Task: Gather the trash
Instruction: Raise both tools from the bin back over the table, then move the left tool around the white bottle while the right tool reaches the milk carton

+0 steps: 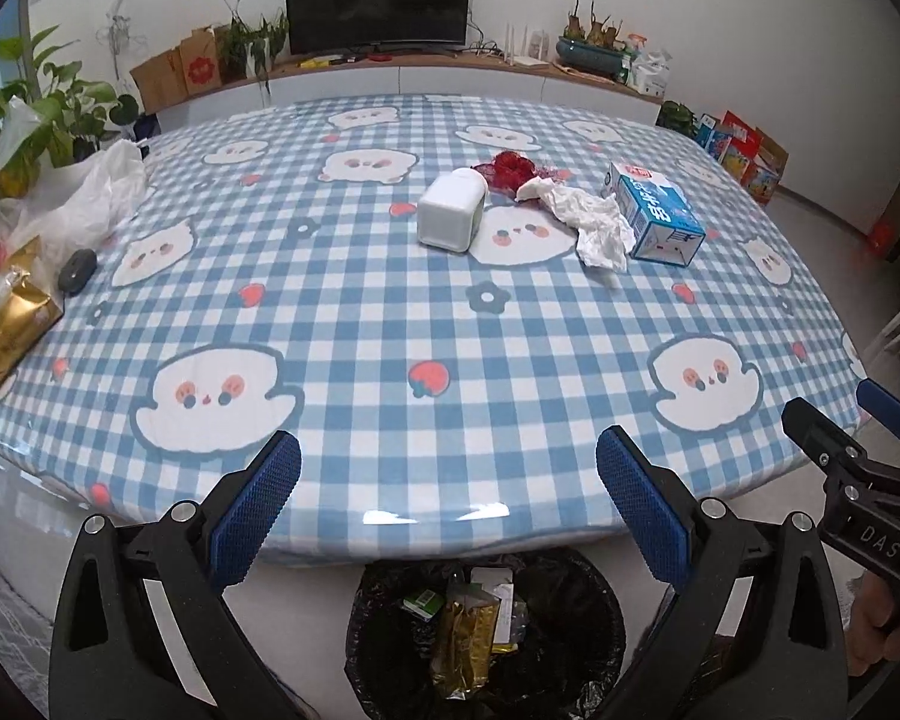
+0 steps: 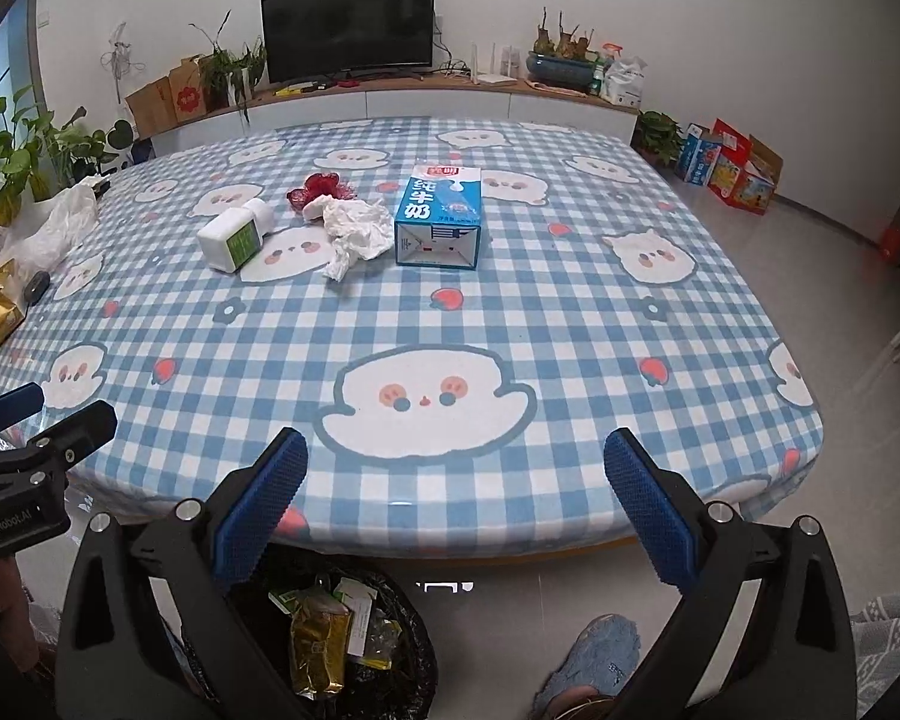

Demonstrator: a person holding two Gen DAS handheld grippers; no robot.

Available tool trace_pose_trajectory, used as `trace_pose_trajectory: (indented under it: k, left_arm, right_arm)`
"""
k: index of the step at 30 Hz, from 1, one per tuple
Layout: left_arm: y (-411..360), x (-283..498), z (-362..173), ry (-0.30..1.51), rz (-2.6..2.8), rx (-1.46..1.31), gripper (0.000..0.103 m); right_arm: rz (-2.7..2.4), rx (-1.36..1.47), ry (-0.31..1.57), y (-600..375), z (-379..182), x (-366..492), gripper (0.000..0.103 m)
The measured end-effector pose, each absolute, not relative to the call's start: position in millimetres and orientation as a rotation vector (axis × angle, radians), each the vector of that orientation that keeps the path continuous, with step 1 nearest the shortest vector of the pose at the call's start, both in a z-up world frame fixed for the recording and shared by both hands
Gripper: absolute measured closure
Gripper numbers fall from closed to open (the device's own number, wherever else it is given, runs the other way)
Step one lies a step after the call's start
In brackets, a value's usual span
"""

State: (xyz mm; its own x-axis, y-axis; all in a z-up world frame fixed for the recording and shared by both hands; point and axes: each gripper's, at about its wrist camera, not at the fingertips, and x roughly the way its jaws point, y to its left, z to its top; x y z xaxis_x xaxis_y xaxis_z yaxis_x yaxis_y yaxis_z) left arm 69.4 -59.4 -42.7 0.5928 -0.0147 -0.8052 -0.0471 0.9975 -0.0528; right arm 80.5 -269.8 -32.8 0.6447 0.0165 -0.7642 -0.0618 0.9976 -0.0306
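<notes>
Trash sits mid-worktop (image 1: pixel 390 324): a blue milk carton (image 2: pixel 438 219) printed 纯牛奶, crumpled tissue (image 2: pixel 357 228) touching it and a white bottle (image 2: pixel 234 237) on its side. I hold my left claw (image 1: pixel 449 510) and right claw (image 2: pixel 456 510) wide open and empty above the black bin (image 1: pixel 486 630); the right reads "DAS", the left "GenRobot.AI".

left wrist: off the desk's (image 1: pixel 390 312) near edge, above the bin (image 1: pixel 486 630), facing across toward the TV (image 1: pixel 378 3), carton (image 1: pixel 660 213) far right of centre | right wrist: same edge, further right, same heading, bin (image 2: pixel 330 648) lower left | shared: desktop, carton (image 2: pixel 441 219), tissue (image 2: pixel 357 228), TV wall, each other's fingers at the frame edge
</notes>
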Motion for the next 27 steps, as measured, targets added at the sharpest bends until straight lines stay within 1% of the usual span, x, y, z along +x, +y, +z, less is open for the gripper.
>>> trace_pose_trajectory:
  k: [12, 27]
  left_arm:
    - [-47.2, 120.3, -25.8, 0.915, 0.036, -0.06, 0.006]
    - [-43.9, 186.6, -28.4, 0.918, 0.045, -0.055, 0.007]
  right_arm:
    - [0.038, -0.037, 0.841, -271.7, -15.2, 129.3, 0.008]
    - [0.025, -0.025, 0.869, -267.5, -17.3, 207.9, 0.008]
